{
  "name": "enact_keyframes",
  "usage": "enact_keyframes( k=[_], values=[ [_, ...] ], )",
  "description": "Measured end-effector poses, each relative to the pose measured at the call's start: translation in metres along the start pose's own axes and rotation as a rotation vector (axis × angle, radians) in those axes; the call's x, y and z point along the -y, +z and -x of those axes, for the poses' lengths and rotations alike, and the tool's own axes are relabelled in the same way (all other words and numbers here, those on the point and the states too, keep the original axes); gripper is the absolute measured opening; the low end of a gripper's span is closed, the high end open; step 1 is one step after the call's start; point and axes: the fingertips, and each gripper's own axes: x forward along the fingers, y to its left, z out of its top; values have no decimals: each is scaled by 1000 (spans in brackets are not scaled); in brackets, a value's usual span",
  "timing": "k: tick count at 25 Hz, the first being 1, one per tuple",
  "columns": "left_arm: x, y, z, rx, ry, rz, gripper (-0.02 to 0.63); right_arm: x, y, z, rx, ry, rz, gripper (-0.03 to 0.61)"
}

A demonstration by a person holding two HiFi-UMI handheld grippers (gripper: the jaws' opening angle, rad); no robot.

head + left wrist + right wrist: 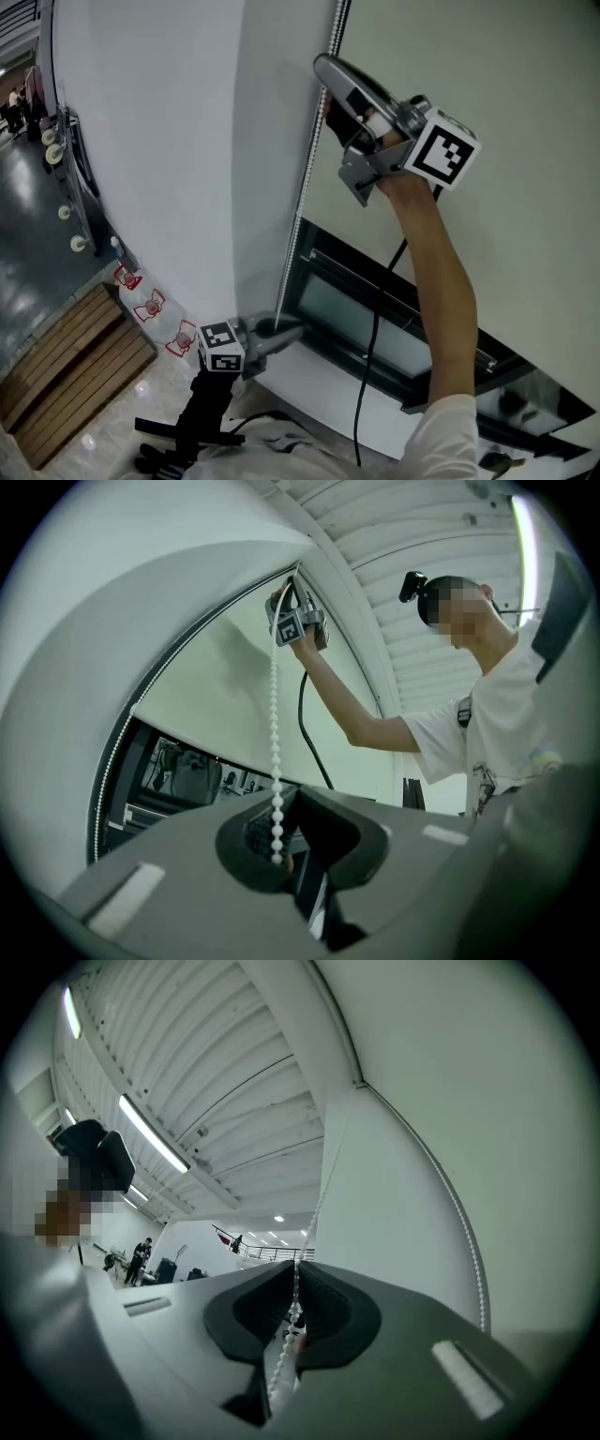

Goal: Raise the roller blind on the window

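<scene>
Though taut between left tool and right tool, bead chain near-vertical.

White short-sleeved T-shirt, black cable

No legible text, labels or numbers anywhere
</scene>
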Motion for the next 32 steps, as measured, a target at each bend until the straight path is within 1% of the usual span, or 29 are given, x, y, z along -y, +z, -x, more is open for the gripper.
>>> enact_keyframes(
  k=[3, 7, 11, 22, 27, 30, 32],
  values=[
    [1, -2, 0, -3, -1, 2, 0, -1, -1, 5, 4, -11, -31, 15],
    [1, -2, -2, -5, -2, 9, 0, -7, -1, 14, 41, -9, -66, 15],
    [3, 0, -5, -6, -11, 5, 0, -13, -15, 19, 32, -17, -83, 14],
    [8, 2, -10, -14, -35, 0, 0, -40, -101, 50, -50, -47, -129, 14],
    [8, 4, -13, -15, -38, -1, 0, -55, -162, 69, -131, -52, -178, 14],
    [9, 5, -12, -15, -37, -2, 0, -64, -197, 84, -153, -58, -228, 14],
    [9, 5, -12, -14, -35, -3, 0, -69, -213, 93, -168, -62, -248, 14]
  ],
)
